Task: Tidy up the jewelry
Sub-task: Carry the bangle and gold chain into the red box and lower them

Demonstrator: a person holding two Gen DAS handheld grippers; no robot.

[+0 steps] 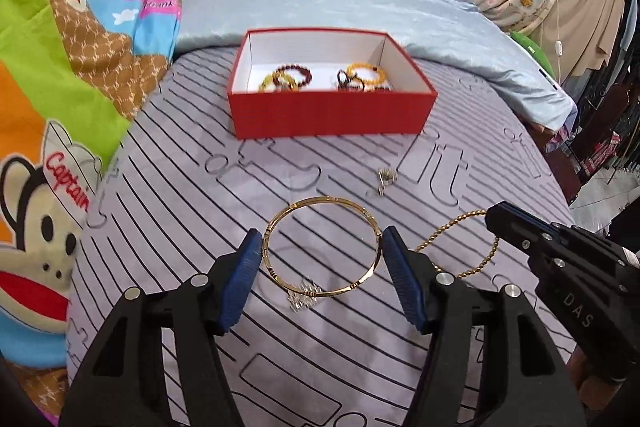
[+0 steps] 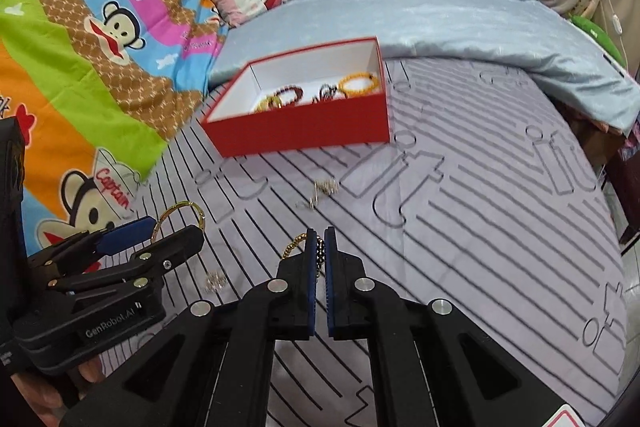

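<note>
A gold bangle (image 1: 320,247) lies on the striped bedsheet between the blue pads of my left gripper (image 1: 322,247); the pads touch its two sides, so the gripper is shut on it. The bangle also shows in the right wrist view (image 2: 180,213). A gold beaded bracelet (image 1: 460,235) lies to its right. My right gripper (image 2: 319,247) is shut on that beaded bracelet (image 2: 319,253). The right gripper shows in the left wrist view (image 1: 496,215). A red box (image 1: 332,115) holding several beaded bracelets (image 1: 366,73) sits further back.
A small silver piece (image 1: 385,179) lies on the sheet between the box and the bangle. Another silver piece (image 1: 304,297) lies under the bangle's near rim. A light blue quilt (image 1: 360,7) and cartoon bedding (image 1: 60,67) border the sheet.
</note>
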